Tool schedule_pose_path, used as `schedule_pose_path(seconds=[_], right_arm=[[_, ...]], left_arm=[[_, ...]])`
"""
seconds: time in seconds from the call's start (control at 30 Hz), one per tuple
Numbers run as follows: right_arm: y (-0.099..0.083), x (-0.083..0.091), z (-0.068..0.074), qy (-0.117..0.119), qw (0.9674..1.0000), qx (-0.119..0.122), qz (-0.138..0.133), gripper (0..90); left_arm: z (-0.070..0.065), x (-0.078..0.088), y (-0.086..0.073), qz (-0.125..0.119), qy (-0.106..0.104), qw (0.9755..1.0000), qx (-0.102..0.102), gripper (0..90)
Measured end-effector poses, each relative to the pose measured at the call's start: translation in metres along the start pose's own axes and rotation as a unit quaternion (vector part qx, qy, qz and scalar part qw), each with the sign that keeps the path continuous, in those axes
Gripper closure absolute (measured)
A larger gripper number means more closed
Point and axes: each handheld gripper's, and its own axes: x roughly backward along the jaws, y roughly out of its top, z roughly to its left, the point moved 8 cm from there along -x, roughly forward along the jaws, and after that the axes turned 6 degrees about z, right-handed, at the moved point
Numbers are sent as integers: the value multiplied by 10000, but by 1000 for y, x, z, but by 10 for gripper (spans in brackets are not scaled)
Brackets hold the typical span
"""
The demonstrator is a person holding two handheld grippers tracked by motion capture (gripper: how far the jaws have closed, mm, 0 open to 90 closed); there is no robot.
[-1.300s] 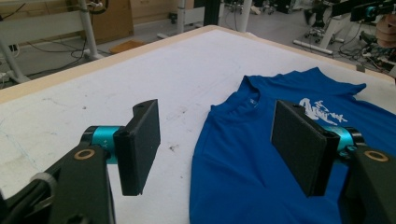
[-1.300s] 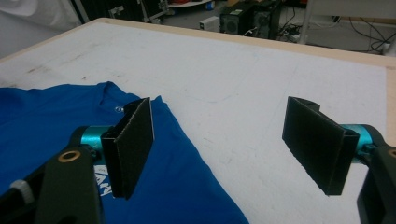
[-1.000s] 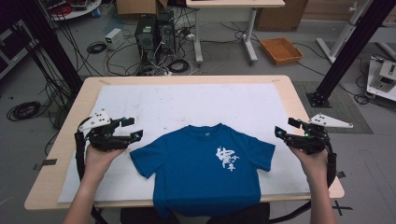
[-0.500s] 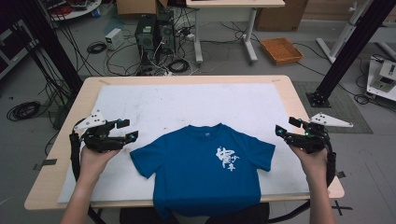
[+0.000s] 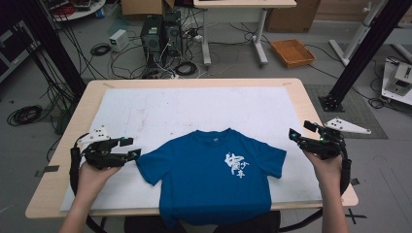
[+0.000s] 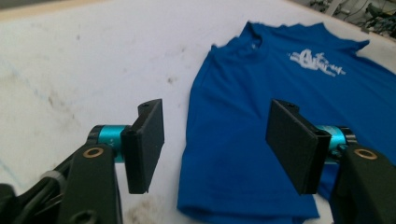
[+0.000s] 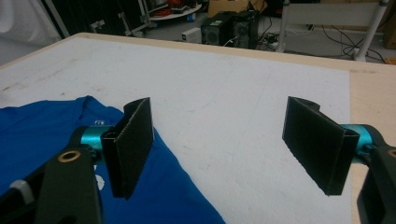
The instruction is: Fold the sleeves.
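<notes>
A blue T-shirt (image 5: 214, 182) is laid flat, front up, at the near edge of the table, its collar turned toward the far side. Both short sleeves are spread out sideways. A white print is borne on the chest. The hem is draped over the near edge.

The far half of the bench (image 5: 194, 104) lies bare under its white mat (image 5: 160, 114), giving open passage from left to right. The blue T-shirt (image 5: 209, 179) lies flat at the near middle and rises too little to block a pass above it. Bare mat separates the left claw (image 5: 130, 148) from the left sleeve, and the right claw (image 5: 297, 132) from the right sleeve. Each claw's jaws stand apart with nothing between them.
</notes>
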Motion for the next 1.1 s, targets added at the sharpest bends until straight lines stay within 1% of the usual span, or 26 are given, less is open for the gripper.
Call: schedule_pose_path(seconds=[0.03,0.1,0.17,0.3,0.33,0.37,0.4,0.47,0.5,0.57,0.63,0.7,0.73,0.77,0.8,0.83,0.87,0.9,0.93,1.03,1.07,1.1], right_arm=[[0,0,1,4,10000,1,6,247],[0,-1,1,-7,10000,24,11,246],[0,-1,2,-14,10000,34,6,246],[0,-1,2,-26,10000,39,26,247],[0,-2,2,-16,10000,37,26,247],[-1,-2,2,-27,10000,37,30,247],[0,-2,2,-23,10000,41,19,247],[0,-1,1,-30,10000,37,6,247],[0,-1,1,-33,10000,40,4,247],[0,-1,1,-32,10000,31,10,247],[0,-1,1,-35,10000,51,4,247],[0,-1,1,-33,10000,49,-1,247],[0,-1,1,-40,10000,37,-3,247],[0,-1,2,-37,10000,44,-3,248],[0,-1,2,-39,10000,48,2,251],[0,-1,2,-49,10000,55,-1,251],[0,-1,2,-45,10000,58,-4,251],[1,0,2,-45,10000,54,-8,251],[1,0,2,-56,10000,70,-21,251],[1,0,2,-64,10000,63,-35,252],[2,0,2,-64,10000,61,-36,252],[2,0,2,-61,10000,60,-41,252]], left_arm=[[3,0,-5,55,3,9999,90,383],[7,-1,-12,78,10,9998,202,396],[10,-1,-16,111,35,9996,251,417],[17,-6,-26,302,64,9986,429,456],[19,-8,-29,375,78,9982,466,480],[19,-9,-31,416,63,9977,531,487],[20,-12,-33,506,49,9969,593,497],[20,-15,-36,610,-2,9957,700,549],[21,-17,-37,691,14,9947,760,565],[21,-20,-39,786,-17,9932,863,591],[23,-22,-41,839,-22,9917,977,621],[22,-23,-41,863,-99,9911,1007,691],[22,-24,-41,874,-101,9910,1010,711],[20,-24,-41,844,-179,9914,984,764],[20,-24,-41,844,-179,9914,984,820],[17,-22,-37,701,-235,9926,960,859],[16,-21,-34,633,-277,9926,999,878],[14,-21,-32,585,-361,9918,1076,880],[14,-21,-32,585,-361,9918,1076,881],[1,-20,-17,406,-528,9920,1076,882],[-6,-20,-8,299,-640,9917,1073,882],[-12,-21,0,223,-717,9918,1030,882]])
